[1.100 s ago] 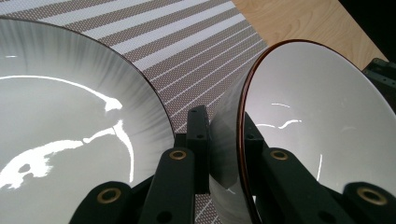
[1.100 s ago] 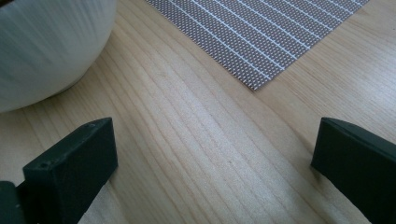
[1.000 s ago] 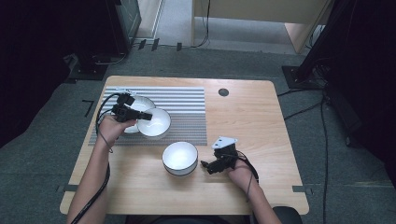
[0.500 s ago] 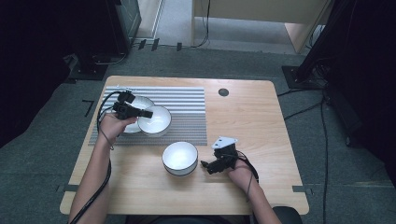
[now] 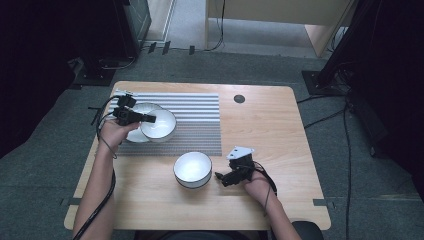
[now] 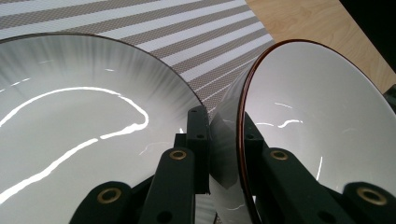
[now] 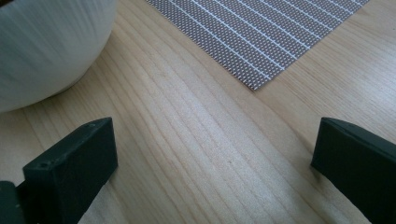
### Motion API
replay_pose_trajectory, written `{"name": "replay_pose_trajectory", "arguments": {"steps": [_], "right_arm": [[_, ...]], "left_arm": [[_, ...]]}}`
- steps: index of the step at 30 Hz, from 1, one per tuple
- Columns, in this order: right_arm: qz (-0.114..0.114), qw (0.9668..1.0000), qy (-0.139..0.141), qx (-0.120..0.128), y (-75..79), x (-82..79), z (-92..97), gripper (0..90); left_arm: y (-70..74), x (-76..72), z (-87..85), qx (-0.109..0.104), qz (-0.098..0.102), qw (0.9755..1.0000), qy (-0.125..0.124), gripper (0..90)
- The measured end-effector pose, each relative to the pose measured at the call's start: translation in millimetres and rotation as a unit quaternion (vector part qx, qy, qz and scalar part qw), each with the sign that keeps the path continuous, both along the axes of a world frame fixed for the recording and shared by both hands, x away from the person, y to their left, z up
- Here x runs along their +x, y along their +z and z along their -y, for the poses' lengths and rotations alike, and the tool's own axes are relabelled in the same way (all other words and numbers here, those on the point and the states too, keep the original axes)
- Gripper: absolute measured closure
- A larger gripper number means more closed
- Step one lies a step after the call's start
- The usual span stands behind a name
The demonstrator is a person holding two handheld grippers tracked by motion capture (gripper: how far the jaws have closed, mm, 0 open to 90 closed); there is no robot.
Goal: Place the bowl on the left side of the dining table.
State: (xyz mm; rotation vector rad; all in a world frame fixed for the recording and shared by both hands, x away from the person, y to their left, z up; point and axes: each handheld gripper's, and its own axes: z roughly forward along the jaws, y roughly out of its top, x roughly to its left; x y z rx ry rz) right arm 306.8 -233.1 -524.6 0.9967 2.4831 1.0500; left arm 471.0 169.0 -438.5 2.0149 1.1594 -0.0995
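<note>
On the table [image 5: 280, 130], three bowls [image 5: 192, 169]

Even overhead light brightens the desk [image 5: 280, 130] — its surroundings fall dark. White glare streaks the bowl [image 6: 322, 121] and plate [image 6: 70, 121]; near tongs slightly soft.

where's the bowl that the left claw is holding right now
In the high view the held bowl is at the table's left, tilted over the striped mat, against a white plate.
</note>
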Motion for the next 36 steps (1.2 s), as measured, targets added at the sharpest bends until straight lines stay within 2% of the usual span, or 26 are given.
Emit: {"name": "replay_pose_trajectory", "arguments": {"steps": [16,21,33,36], "right_arm": [[-0.001,1.0000,-0.003,0.000,0.0,0.4,-1.2,0.0],[-0.001,1.0000,-0.006,0.000,0.1,0.1,-1.6,0.0],[0.001,0.9999,-0.017,0.001,-0.2,-1.4,-3.7,0.0],[0.002,0.9999,-0.017,0.000,-0.2,-1.2,-3.6,0.0]], "left_arm": [[4.6,1.1,-26.0,0.007,0.009,0.9990,0.042,80.9],[6.0,1.9,-33.0,0.004,0.013,0.9985,0.054,81.0],[-2.9,9.8,-46.0,0.015,0.008,0.9963,0.085,81.1],[-3.8,10.7,-46.8,0.020,0.009,0.9962,0.084,81.0]]}}
